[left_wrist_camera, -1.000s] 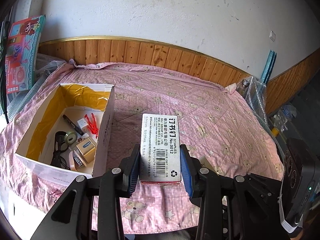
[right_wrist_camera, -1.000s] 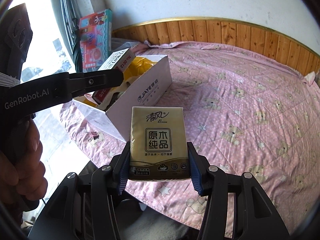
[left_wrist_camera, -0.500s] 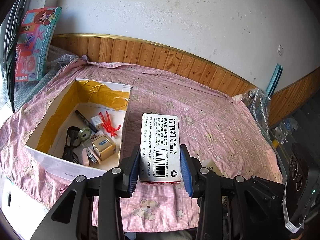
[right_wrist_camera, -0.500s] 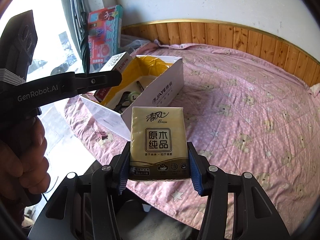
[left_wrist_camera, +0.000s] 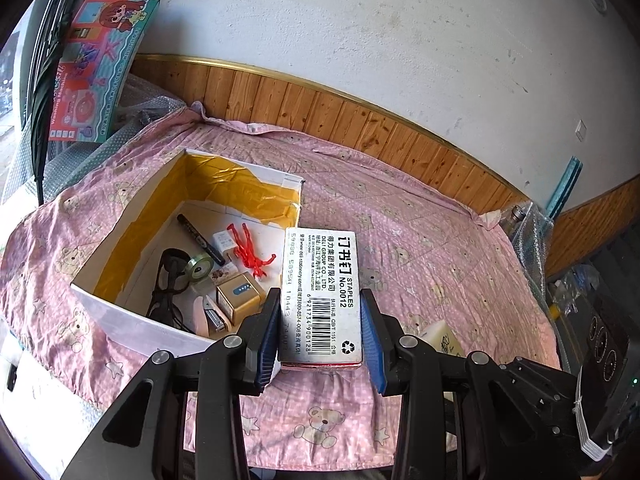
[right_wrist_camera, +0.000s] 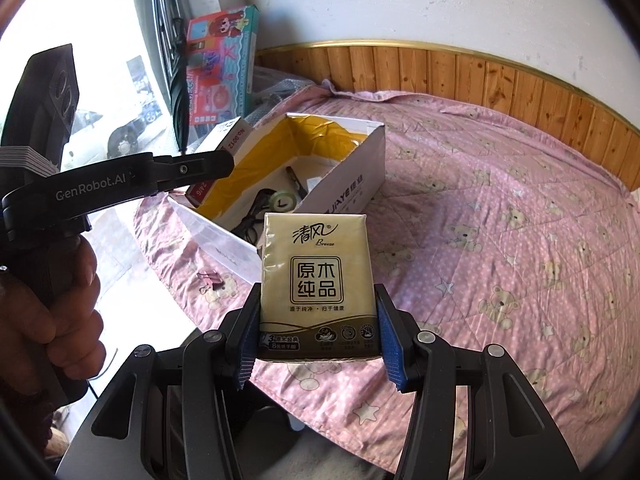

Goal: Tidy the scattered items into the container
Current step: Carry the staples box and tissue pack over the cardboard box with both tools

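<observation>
1. While the left claw (left_wrist_camera: pixel 320 334) keeps its pads clamped on the staples box (left_wrist_camera: pixel 322 296), the view has swung in on the open container (left_wrist_camera: pixel 132 322), which now sits bigger at left of centre in the left wrist frame, so the drop looks close.
2. Inside it already: a marker (left_wrist_camera: pixel 198 238), tape roll (left_wrist_camera: pixel 196 268), glasses (left_wrist_camera: pixel 170 280), a red clip thing (left_wrist_camera: pixel 250 250).
3. Over in the right wrist frame, the right claw (right_wrist_camera: pixel 318 328) is squeezed on the tissue pack (right_wrist_camera: pixel 318 280), low centre, short of the container's near wall.
4. One binder clip (right_wrist_camera: pixel 210 280) is on the pink bed cover, lower left, so we're not done.
</observation>
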Motion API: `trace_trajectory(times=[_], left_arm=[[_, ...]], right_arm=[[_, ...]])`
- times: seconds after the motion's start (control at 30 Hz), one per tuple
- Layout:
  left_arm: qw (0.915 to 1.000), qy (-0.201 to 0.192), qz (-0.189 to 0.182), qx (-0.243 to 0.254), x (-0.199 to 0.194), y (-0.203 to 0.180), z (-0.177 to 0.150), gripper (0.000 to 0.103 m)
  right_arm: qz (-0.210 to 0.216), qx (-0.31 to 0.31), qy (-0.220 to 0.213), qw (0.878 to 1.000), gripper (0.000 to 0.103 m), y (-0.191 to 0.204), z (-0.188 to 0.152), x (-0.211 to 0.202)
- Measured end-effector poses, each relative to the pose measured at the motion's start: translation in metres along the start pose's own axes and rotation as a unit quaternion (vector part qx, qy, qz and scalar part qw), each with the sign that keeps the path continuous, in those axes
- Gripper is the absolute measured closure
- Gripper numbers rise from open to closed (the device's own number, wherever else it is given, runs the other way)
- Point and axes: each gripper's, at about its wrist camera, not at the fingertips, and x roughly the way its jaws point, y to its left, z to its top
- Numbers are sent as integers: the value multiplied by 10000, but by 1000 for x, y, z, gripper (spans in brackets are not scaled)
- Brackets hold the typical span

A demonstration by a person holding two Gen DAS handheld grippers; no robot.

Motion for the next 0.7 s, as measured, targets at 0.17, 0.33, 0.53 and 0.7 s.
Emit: trace_trajectory(times=[0.17, 0.33, 0.53, 0.7], left_arm=[[9996, 32, 254, -86, 5, 12, 5, 65], [9979, 83, 642, -24, 12, 19, 11, 65], [9974, 170, 694, -99, 21, 27, 22, 65], [9972, 187, 698, -202, 26, 34, 34, 65]], right_arm=[[73, -73, 32, 9999, 49, 3, 11, 11], [147, -152, 75, 9997, 49, 7, 22, 24], [234, -265, 52, 9994, 49, 12, 43, 37], [300, -355, 0, 9989, 49, 15, 58, 44]])
